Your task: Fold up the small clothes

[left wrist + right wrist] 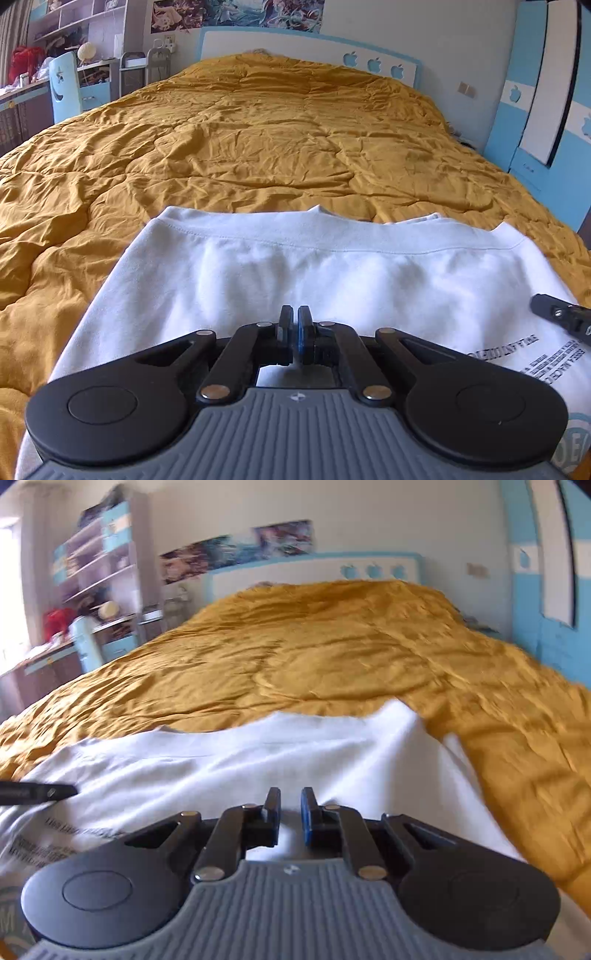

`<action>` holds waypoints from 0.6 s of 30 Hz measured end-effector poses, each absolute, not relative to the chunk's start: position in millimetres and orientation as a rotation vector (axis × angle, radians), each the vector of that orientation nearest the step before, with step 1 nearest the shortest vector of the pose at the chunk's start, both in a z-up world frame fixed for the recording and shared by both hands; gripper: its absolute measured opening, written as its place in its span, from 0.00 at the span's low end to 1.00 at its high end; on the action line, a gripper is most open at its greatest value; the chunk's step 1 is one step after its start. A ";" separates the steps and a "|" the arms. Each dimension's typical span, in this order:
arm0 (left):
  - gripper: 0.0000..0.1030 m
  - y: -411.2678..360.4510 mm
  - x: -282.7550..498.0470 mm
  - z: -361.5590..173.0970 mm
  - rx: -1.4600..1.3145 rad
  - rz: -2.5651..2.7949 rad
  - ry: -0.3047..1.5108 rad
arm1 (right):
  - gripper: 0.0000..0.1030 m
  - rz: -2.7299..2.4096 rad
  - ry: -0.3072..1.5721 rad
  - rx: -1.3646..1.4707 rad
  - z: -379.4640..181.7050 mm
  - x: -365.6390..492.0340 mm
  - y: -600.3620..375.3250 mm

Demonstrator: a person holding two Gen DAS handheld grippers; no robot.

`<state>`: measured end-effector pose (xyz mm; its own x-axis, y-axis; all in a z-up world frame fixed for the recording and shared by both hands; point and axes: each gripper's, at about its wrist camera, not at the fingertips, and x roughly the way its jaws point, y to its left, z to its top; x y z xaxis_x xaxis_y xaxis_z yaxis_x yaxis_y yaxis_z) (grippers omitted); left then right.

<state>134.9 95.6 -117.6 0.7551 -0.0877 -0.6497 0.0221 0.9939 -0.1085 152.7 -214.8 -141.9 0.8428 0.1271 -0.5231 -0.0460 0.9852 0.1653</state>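
Note:
A white T-shirt (295, 266) lies spread on the mustard quilt (258, 147), its stitched hem on the far side and black printed lettering (517, 354) near its right. My left gripper (295, 314) hovers over the shirt's middle with its jaws pressed together and no cloth between them. A finger of the right gripper (554, 314) pokes in from the right over the shirt. In the blurred right wrist view, my right gripper (290, 797) is above the same T-shirt (258, 753), its jaws nearly together with only a thin slit and nothing seen in it. A left finger (44, 793) shows at the left edge.
The quilt (332, 657) covers a wide bed up to a white and blue headboard (314, 48). A desk, shelves and a light blue chair (66, 88) stand to the left. A blue and white wardrobe (546, 92) stands to the right.

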 end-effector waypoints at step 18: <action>0.10 166.3 98.6 -109.0 -0.155 0.113 0.698 | 0.50 -0.124 0.510 0.394 -121.1 107.3 -336.9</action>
<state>98.6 166.3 -109.0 0.7607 0.0518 -0.6470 -0.1556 0.9823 -0.1042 107.3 -336.9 -121.1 0.8669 -0.0186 -0.4982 0.2124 0.9178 0.3354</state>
